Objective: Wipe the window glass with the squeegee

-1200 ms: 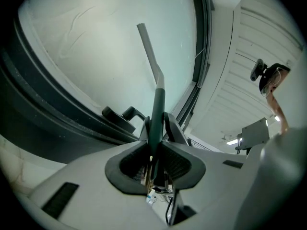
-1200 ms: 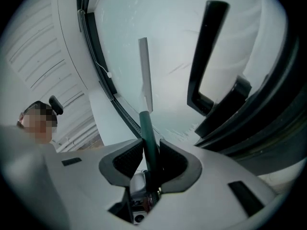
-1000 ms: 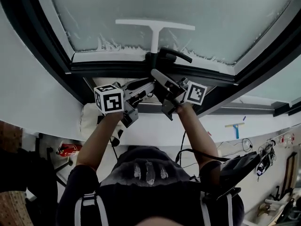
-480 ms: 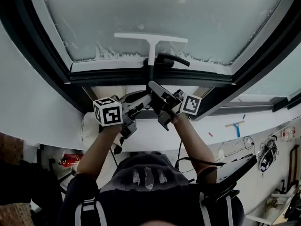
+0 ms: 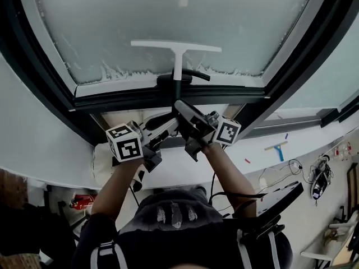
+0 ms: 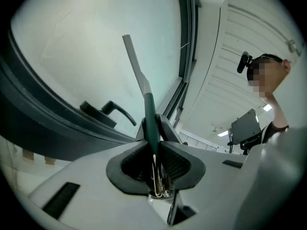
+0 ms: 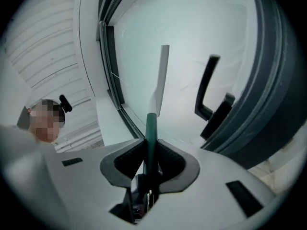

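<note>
**A:** What does your left hand have?

**B:** My left gripper [image 6: 154, 128] has both ribbed pads clamped on the dark green handle of the white T-shaped plastic squeegee [image 5: 178, 60]. The grip sits low on the handle, and a thin wire loop shows at the handle's end between the jaws.

**A:** And where is the squeegee on the window?

**B:** It sits in the middle of the pale, cloudy window glass [image 5: 168, 13], low on the pane. The crossbar runs level in the head view and the stem points down towards me. It seems to lie on the glass, though I cannot say so for certain. A ragged band of white foam [image 5: 112, 72] runs along the lower edge of the pane, just below the blade. The black lever window handle [image 5: 193, 73] sits on the dark frame [image 5: 50, 88], right behind the stem.

**A:** And your right hand?

**B:** My right gripper [image 7: 151, 143] is on the same green handle. Its jaws have just been closing, and now both pads press on the handle. In the head view both grippers meet under the frame, tilted up at the glass.

**A:** Anything further right?

**B:** A small blue T-shaped tool [image 5: 278, 149] lies on the pale surface below the window, well apart from my hands.
</note>
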